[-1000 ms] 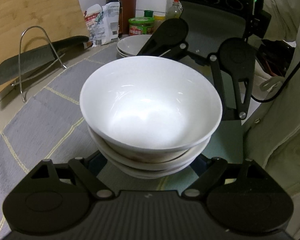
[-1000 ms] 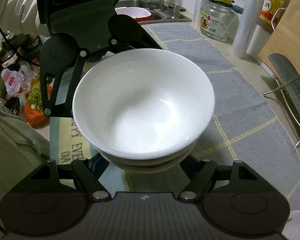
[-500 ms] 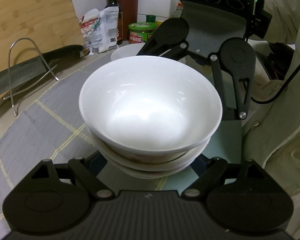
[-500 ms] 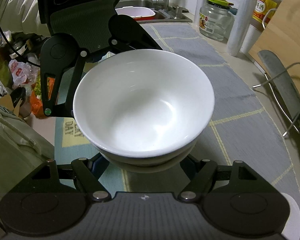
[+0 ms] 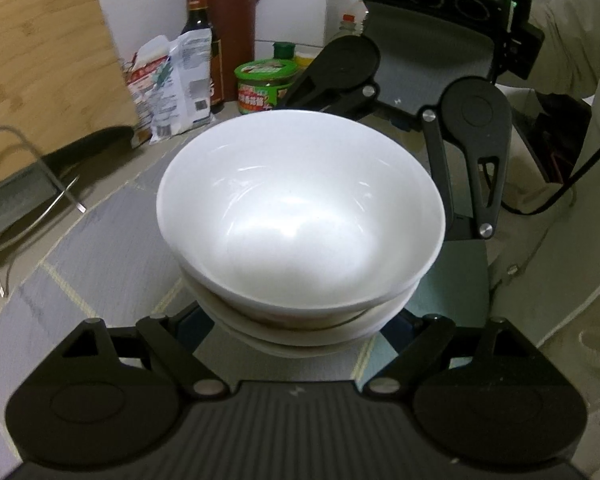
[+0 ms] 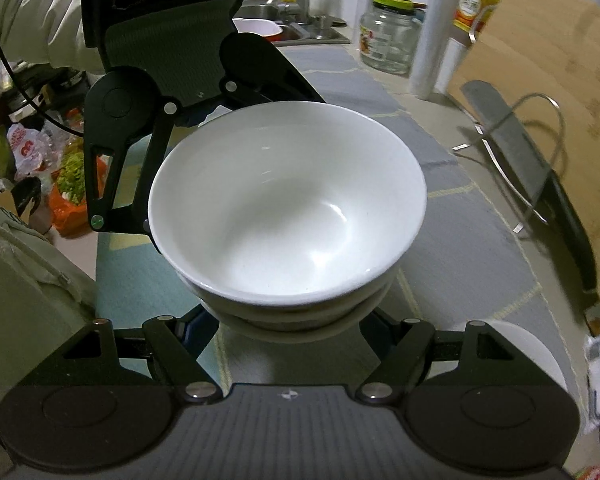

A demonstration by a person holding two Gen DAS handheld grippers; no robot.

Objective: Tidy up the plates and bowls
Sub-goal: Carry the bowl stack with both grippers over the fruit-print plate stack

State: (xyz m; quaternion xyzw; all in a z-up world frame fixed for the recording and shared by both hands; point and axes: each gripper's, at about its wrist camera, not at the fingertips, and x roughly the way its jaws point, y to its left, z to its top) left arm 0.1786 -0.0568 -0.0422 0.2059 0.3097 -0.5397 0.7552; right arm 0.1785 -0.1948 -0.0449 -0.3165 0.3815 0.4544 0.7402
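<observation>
Plainly gripping from both sides: left gripper (image 5: 296, 360) with jaws partly spread, both fingers reaching in under the stack of bowls (image 5: 300, 220) and disappearing beneath its lowest rim, fingertips hidden there. Same on the opposite side with the right gripper (image 6: 292, 344), jaws partly spread, fingers tucked under the stack, tips out of sight. Facing each other across the stack, each visible in the other's camera just behind the far rim of the bowls. Clamped low on the stack, so carried between the two, clear of the counter and above the grey mat (image 5: 100, 248) with its pale yellow lines. Three white bowls nested, as far as can be counted from the rims; top bowl (image 6: 288, 208) empty and clean inside, sitting slightly askew in the one below. Beyond, seen from the left wrist: a wire rack (image 5: 4, 136) with a broad knife (image 5: 40, 172) resting across it, and a wooden cutting board (image 5: 48, 64) leaning behind. Further back against the wall a dark sauce bottle (image 5: 200, 20), paper packets (image 5: 172, 80) and a green-lidded tub (image 5: 264, 84). Seen from the right wrist: a glass jar (image 6: 387, 36) at the far end of the mat, a sink (image 6: 300, 28) with a red-and-white basin (image 6: 260, 28) in it, and a pale sleeve (image 6: 28, 12) behind the left gripper. Near the lower right edge, a white rounded dish (image 6: 531, 352) on the mat, mostly hidden behind the gripper's body.
</observation>
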